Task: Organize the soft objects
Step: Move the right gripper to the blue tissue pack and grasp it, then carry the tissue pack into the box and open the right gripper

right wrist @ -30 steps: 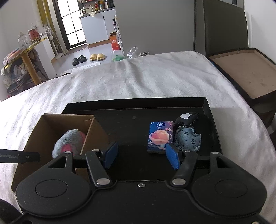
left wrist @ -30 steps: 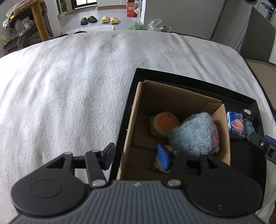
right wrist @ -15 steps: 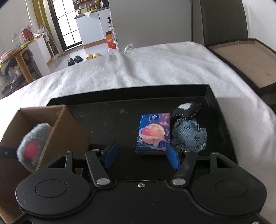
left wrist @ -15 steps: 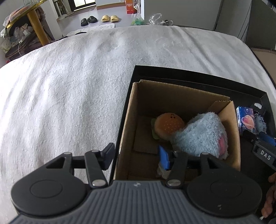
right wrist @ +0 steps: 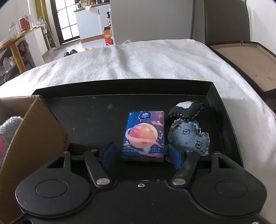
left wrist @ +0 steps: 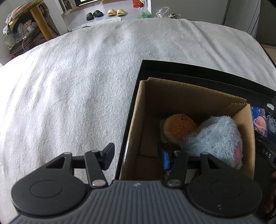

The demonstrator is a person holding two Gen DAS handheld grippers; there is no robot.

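Note:
A cardboard box [left wrist: 172,96] stands at the left end of a black tray [left wrist: 189,69]. Inside it lie a burger plush [left wrist: 179,128] and a fluffy light-blue plush [left wrist: 215,136]. My left gripper [left wrist: 137,156] is open and straddles the box's near left wall, one finger outside and the blue pad inside; the pads do not press on it. On the tray floor [right wrist: 96,117] lies a blue tissue pack [right wrist: 144,132] with a planet print, beside a denim pouch [right wrist: 188,136] and a black pouch [right wrist: 186,110]. My right gripper [right wrist: 141,155] is opening, the pack's near end between its fingers, untouched.
The tray rests on a bed covered with a white towel [left wrist: 77,86]. A second shallow tray with a brown floor [right wrist: 245,58] sits off the bed's right side. A yellow table [left wrist: 36,19] and slippers [left wrist: 113,12] are on the floor beyond.
My right gripper has dropped toward the tissue pack, which now sits larger and between the fingers, and its jaws stand a little wider. The left gripper has moved in closer over the box.

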